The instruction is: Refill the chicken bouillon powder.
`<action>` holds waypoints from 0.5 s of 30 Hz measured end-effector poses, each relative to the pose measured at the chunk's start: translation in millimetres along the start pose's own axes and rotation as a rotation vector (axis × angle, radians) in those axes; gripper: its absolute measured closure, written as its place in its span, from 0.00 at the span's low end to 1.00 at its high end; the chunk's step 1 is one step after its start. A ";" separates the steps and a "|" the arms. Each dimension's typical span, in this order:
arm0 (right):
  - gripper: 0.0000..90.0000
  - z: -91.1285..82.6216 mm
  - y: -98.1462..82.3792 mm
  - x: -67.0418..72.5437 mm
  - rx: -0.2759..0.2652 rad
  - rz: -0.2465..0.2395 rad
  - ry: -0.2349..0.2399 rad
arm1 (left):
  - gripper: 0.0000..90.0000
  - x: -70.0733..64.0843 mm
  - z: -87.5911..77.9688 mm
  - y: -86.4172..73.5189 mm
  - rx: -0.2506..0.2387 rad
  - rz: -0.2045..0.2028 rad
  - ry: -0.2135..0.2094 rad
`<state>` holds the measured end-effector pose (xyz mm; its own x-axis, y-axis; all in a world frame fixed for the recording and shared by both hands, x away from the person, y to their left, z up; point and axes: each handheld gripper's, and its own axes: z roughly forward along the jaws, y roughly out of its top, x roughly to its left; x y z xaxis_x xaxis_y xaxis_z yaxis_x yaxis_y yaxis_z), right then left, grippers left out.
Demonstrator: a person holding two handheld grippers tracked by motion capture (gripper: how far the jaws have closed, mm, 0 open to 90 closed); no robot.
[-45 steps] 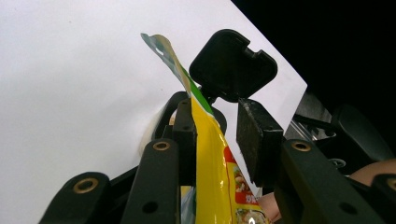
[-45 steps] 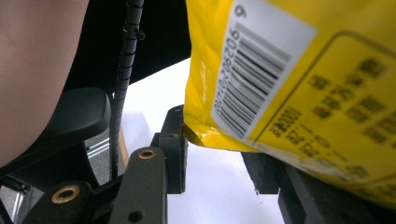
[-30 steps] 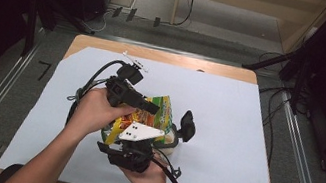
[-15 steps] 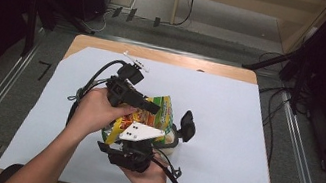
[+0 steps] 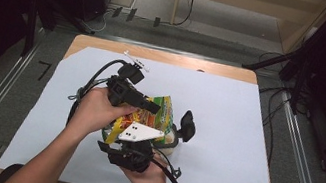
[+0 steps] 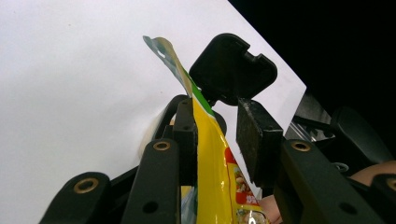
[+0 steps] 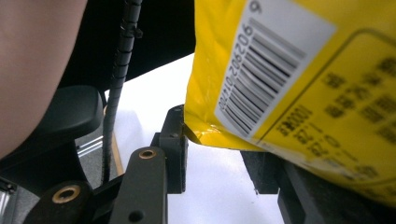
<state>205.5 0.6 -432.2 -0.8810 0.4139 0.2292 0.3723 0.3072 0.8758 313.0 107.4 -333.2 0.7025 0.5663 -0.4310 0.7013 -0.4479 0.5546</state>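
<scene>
The bag (image 5: 161,110) hangs above the middle of the desk (image 5: 167,57), toward its near edge, between the two hand-held grippers.

The left hand-held gripper (image 6: 218,136) has its jaws partly apart. The bag's top edge stands between them, flat against one pad (image 6: 186,140), with a thin gap to the other. If that gap is real, the bag leans rather than being pinched, and a tilt of the hand could let it slide out.

The right hand-held gripper (image 7: 219,156) has the bag's lower corner between its jaws. The bag covers one pad, so whether that hand-held gripper clamps it cannot be told. A corner hold on slick foil is weak, and a pull from the other side may tear the seam or strip the bag loose.

Under the bag sits a pale bowl (image 5: 170,144), it seems. A dropped bag would likely hit its rim and tip it, or miss it and land on the white sheet (image 5: 244,136).

A black piece (image 5: 188,125) stands just beside the bag, toward the desk's right edge, crowding any move that way. Both hands are close together, and the cables (image 5: 95,77) trail near the left edge, where a sideways swing could catch them.
</scene>
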 end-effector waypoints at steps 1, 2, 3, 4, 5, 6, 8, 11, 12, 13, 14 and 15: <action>0.72 0.0 0.0 0.0 0.000 0.000 0.000 | 0.78 0.0 0.0 0.0 0.000 0.000 0.000; 0.72 0.6 -1.1 -0.3 -0.002 -0.002 -0.003 | 0.78 -0.9 0.1 -0.1 0.000 0.004 0.004; 0.72 0.6 -1.1 -0.3 -0.002 -0.002 -0.003 | 0.78 -0.9 0.1 -0.1 0.000 0.004 0.004; 0.73 0.1 -1.1 -0.8 -0.004 0.008 0.005 | 0.78 -2.0 -0.6 -0.1 -0.004 0.009 0.005; 0.73 -0.2 -0.9 -1.0 -0.006 0.006 0.007 | 0.78 -2.0 -0.6 -0.1 -0.004 0.009 0.005; 0.73 -0.2 -0.9 -1.0 -0.006 0.006 0.007 | 0.78 -2.6 -1.2 -0.1 -0.008 0.010 0.005; 0.72 -1.0 -0.2 -0.8 -0.012 -0.003 0.004 | 0.78 -3.7 -3.7 -0.1 -0.020 0.011 0.000; 0.72 -1.2 0.1 -0.8 -0.014 -0.005 0.005 | 0.78 -3.9 -4.7 -0.2 -0.021 0.009 -0.003; 0.72 -0.9 0.1 -0.7 -0.014 -0.006 0.005 | 0.78 -3.6 -4.2 -0.5 -0.018 0.009 0.000; 0.72 -0.9 0.1 -0.7 -0.014 -0.006 0.005 | 0.78 -3.6 -4.2 -0.5 -0.018 0.009 0.000; 0.72 0.0 -0.3 -0.7 -0.011 -0.001 0.009 | 0.78 -3.5 -3.9 -0.6 -0.013 0.012 0.005; 0.72 0.0 -0.3 -0.7 -0.011 -0.001 0.009 | 0.78 -3.5 -3.9 -0.6 -0.013 0.012 0.005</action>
<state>206.0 0.2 -432.6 -0.8839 0.4059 0.2323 0.3684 0.2985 0.8804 309.6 108.3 -329.3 0.7100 0.5647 -0.4207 0.6914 -0.4455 0.5688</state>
